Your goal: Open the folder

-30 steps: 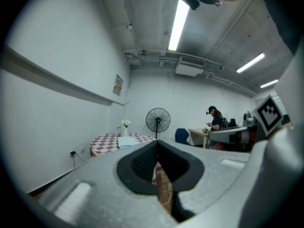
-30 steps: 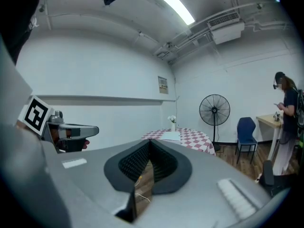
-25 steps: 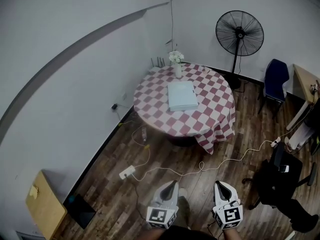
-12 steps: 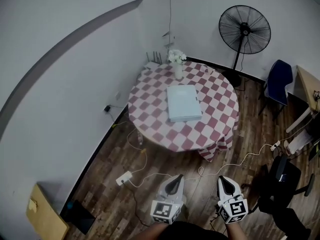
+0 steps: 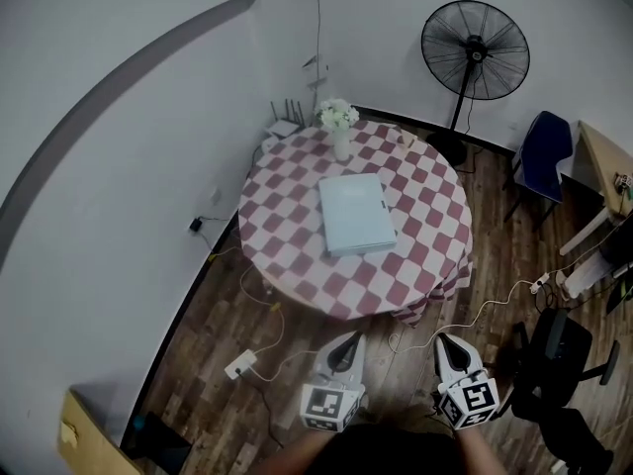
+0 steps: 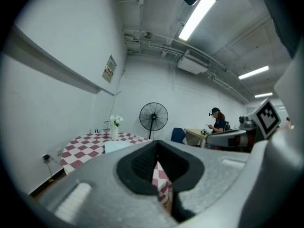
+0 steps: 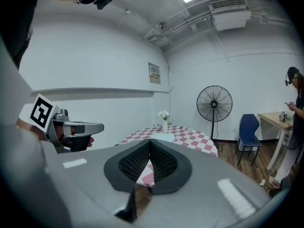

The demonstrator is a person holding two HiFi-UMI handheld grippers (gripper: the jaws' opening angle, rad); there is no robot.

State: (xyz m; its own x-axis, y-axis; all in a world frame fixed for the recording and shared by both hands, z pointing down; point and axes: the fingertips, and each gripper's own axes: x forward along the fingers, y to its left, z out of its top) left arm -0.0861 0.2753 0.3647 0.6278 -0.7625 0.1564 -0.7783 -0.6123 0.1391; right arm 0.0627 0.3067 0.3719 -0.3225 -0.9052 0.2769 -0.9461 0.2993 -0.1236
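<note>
A pale blue folder [image 5: 357, 213] lies shut and flat in the middle of a round table with a red-and-white checked cloth [image 5: 287, 240]. It shows far off as a pale slab [image 6: 118, 146] in the left gripper view and as a small pale shape [image 7: 163, 137] in the right gripper view. My left gripper [image 5: 349, 340] and right gripper [image 5: 443, 342] are held side by side over the wooden floor, well short of the table, pointing toward it. Both have their jaws shut with nothing in them.
A vase of white flowers [image 5: 339, 127] stands at the table's far edge. A black pedestal fan [image 5: 474, 47] and a blue chair [image 5: 539, 154] stand at the back right. Cables and a power strip [image 5: 241, 365] lie on the floor. A person [image 6: 219, 122] stands by a desk.
The table and folder have drawn nearer and shifted lower in the head view as I walk toward them. Both grippers came along, still shut.
</note>
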